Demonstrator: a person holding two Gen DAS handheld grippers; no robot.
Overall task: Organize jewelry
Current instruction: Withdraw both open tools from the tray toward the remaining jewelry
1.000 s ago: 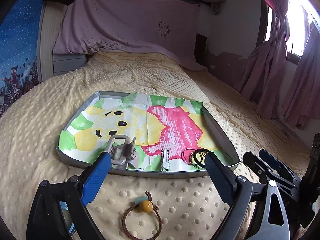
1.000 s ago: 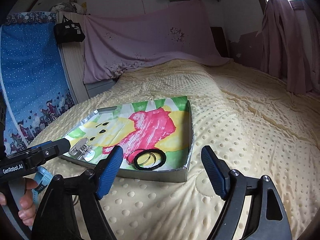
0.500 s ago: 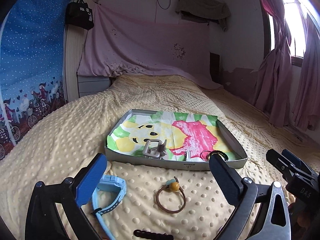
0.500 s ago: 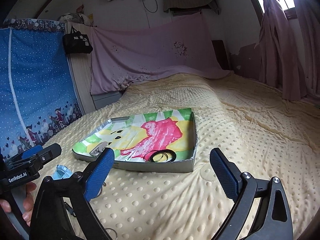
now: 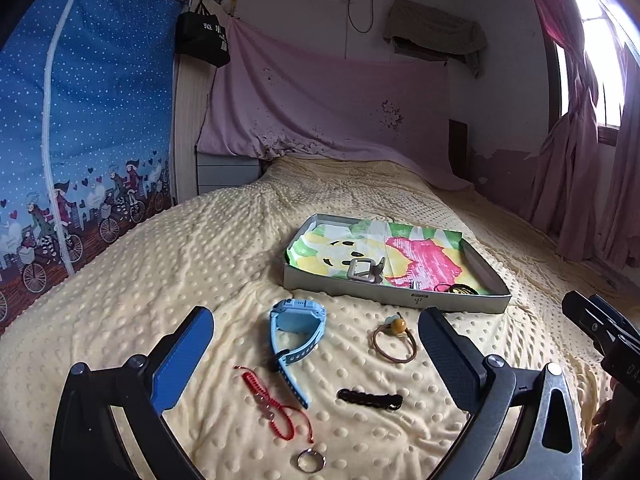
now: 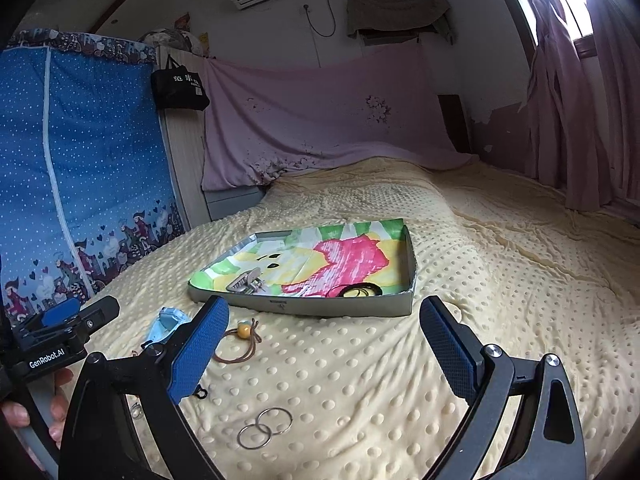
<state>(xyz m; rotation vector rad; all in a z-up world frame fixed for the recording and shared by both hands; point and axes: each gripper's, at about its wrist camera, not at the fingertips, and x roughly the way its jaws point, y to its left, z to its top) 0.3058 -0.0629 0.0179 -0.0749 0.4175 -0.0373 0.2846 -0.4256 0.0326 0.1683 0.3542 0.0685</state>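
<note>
A grey tray [image 5: 396,298] lined with a coloured drawing sits on the bed; it also shows in the right wrist view [image 6: 340,307]. It holds a grey hair claw [image 5: 365,270], a small clip and black hair ties [image 5: 460,289]. On the blanket before it lie a blue watch [image 5: 297,328], a brown hair tie with a yellow bead [image 5: 394,340], a red string bracelet [image 5: 276,410], a black braided band [image 5: 370,399] and a silver ring [image 5: 311,460]. Two linked silver rings [image 6: 264,427] lie near the right gripper. My left gripper [image 5: 316,354] and right gripper [image 6: 324,350] are open and empty, held above the blanket.
The yellow dotted blanket [image 6: 500,264] covers the whole bed. A blue fabric wardrobe [image 5: 80,140] stands at the left, pink curtains [image 5: 580,180] at the right, a pink sheet [image 5: 328,108] hangs at the head.
Both grippers have pulled back and up from the tray. More of the blanket and the loose jewelry on it has come into view.
</note>
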